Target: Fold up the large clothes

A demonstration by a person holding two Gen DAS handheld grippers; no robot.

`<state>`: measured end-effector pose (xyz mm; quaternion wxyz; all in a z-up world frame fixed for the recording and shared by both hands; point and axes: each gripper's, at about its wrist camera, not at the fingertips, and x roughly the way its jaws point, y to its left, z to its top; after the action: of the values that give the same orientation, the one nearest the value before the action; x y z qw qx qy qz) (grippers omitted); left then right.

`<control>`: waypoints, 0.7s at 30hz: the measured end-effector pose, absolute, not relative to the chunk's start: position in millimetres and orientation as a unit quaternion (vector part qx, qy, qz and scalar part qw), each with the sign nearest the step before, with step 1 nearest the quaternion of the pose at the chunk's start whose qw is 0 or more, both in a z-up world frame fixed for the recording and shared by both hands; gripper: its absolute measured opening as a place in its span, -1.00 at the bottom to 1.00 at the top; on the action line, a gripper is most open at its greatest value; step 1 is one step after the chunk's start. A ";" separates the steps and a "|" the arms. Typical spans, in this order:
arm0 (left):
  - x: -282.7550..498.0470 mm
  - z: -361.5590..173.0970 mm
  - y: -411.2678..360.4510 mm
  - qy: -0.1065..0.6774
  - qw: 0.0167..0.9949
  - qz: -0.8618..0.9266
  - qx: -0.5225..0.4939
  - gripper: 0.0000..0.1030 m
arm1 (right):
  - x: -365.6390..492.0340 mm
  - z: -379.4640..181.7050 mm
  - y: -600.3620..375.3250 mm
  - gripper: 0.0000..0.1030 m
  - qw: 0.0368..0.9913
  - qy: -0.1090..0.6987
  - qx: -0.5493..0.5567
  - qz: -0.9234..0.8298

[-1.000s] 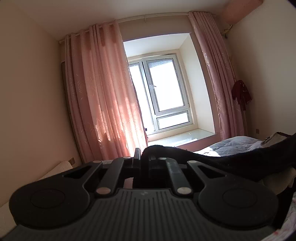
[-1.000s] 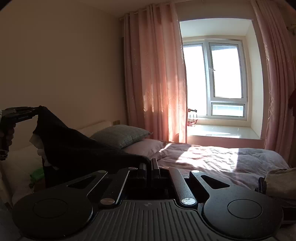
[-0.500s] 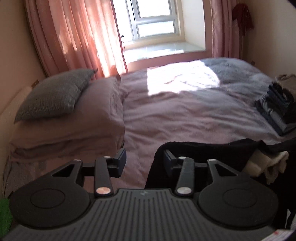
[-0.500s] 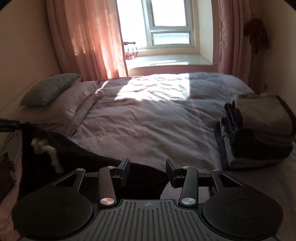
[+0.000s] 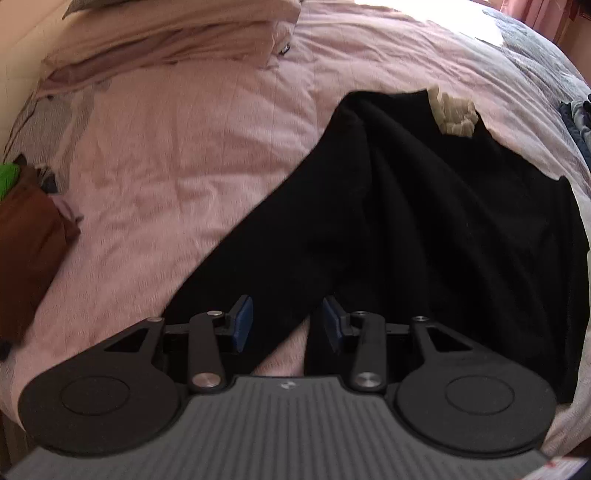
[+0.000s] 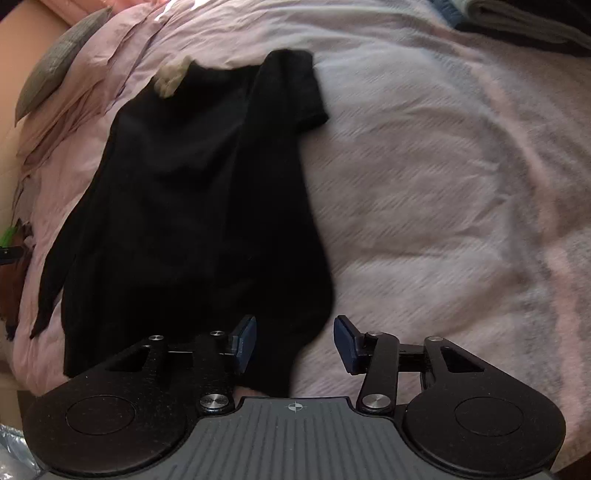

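A large black garment (image 5: 424,206) lies spread on the pink bed cover (image 5: 177,155), with a cream knitted bit (image 5: 454,114) at its far end. My left gripper (image 5: 287,323) points down over its near edge, open. Black cloth lies under and between the blue pads (image 5: 242,325), which do not press on it. In the right wrist view the same garment (image 6: 207,192) lies at the left. My right gripper (image 6: 294,341) hovers over its near corner. Its jaws are opening, and a black tip lies loose by the left pad (image 6: 246,341).
Pink pillows (image 5: 166,33) and a grey pillow (image 6: 55,62) lie at the head of the bed. A brown and green heap (image 5: 26,236) sits at the bed's left edge. Folded clothes (image 6: 517,22) are stacked at the far right.
Both grippers have dropped from facing the window to pointing down at the bed. Both were shut on the black garment; they opened and the garment now lies on the cover.
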<state>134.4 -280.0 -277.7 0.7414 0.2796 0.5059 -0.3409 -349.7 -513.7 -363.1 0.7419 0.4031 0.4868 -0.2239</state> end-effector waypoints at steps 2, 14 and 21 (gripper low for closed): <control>125.9 -281.8 -275.8 0.520 0.732 -0.338 0.281 -0.28 | -335.9 -381.7 -504.1 -0.04 0.730 0.521 0.392 -0.205; 104.6 -252.1 -289.5 0.486 0.749 -0.363 0.268 -0.28 | -393.9 -337.7 -548.7 -0.99 0.747 0.335 0.545 -0.179; 104.0 -239.0 -285.9 0.468 0.762 -0.361 0.263 -0.28 | -571.5 -276.4 -631.9 -0.99 0.670 -0.023 0.612 -0.420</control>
<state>104.0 -285.9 -239.0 0.7624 0.2633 0.4680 -0.3610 -571.5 -631.9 -276.4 0.6702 0.6116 -0.0231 -0.4198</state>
